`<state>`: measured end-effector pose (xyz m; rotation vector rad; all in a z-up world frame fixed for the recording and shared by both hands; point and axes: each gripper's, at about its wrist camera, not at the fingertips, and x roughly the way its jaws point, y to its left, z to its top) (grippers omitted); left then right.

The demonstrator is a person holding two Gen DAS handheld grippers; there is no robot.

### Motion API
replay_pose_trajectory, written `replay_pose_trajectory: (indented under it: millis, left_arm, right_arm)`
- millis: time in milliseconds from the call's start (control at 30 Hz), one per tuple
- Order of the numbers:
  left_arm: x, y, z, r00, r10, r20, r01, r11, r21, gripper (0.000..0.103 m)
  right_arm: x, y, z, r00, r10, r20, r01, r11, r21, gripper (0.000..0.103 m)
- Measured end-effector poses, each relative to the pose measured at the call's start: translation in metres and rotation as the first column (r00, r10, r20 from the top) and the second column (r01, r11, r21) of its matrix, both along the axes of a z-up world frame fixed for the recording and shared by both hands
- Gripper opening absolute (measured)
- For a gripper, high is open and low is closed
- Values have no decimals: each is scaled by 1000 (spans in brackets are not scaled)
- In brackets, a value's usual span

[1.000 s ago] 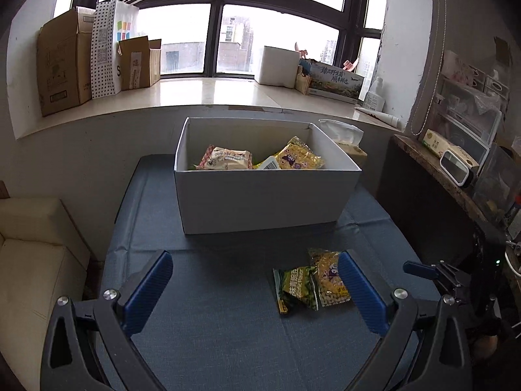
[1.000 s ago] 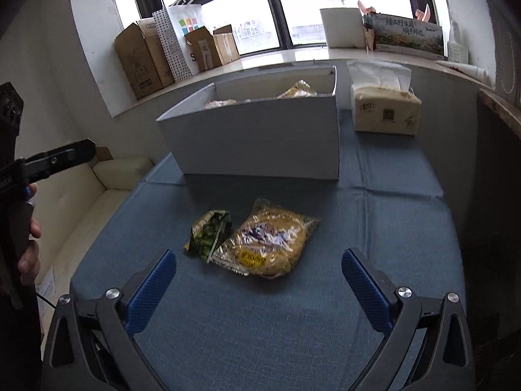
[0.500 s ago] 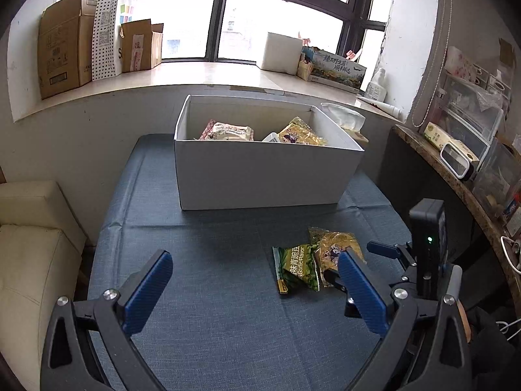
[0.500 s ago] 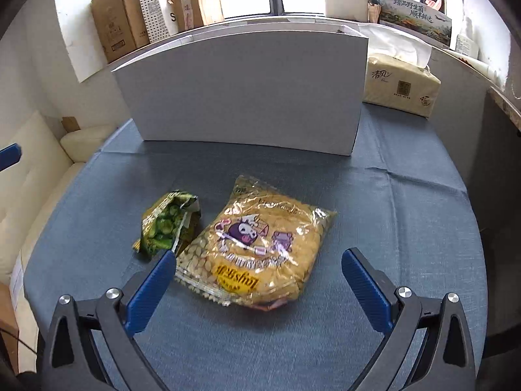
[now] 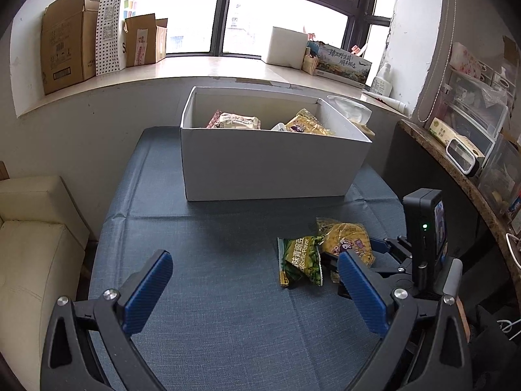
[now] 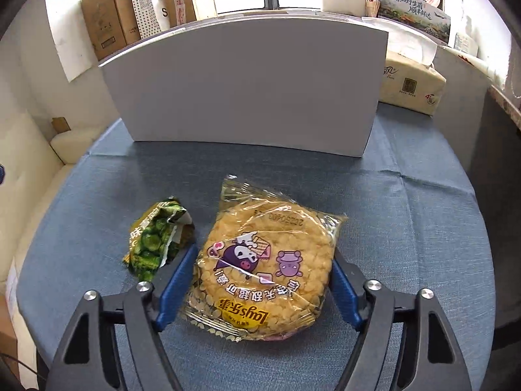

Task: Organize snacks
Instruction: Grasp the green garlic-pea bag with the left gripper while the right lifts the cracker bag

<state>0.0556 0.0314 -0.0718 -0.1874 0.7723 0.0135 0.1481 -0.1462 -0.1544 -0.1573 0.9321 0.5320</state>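
A: Right claw (image 6: pixel 263 280) status?
B: Closed onto yellow chip bag (image 6: pixel 265 267), bag flat on desk (image 6: pixel 407 228) before white box (image 6: pixel 247 88).
A: Left claw (image 5: pixel 257 280)?
B: Wide open, nothing held.

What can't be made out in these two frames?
- Right wrist view: the white box front wall hides its contents.
- Left wrist view: the left claw finger covers part of the yellow snack bag.
- Right wrist view: whether the right claw pads already press the bag is unclear.
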Motion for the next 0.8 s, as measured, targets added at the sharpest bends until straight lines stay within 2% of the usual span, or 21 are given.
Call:
replay_pose_trajectory:
  millis: [233, 400, 633, 800]
  left_arm:
    - [11, -15, -8, 999, -38, -29, 39, 999, 23, 103]
    - [31, -41, -21, 992, -102, -71, 106, 993, 51, 103]
    - [65, -79, -46, 976, -173, -130, 188, 976, 107, 103]
    - [87, -86, -70, 966, -155, -208, 182, 976, 120, 103]
  right_arm:
    - [-12, -27, 25, 999, -12, 47, 10, 998, 55, 79]
    - [-23, -54, 47, 997, -38, 69, 30, 993, 113, 79]
    - [-34, -100, 67, 987, -141, 75, 124, 973, 195, 79]
    - [-39, -130, 71, 978, -201, 60, 183, 957, 224, 79]
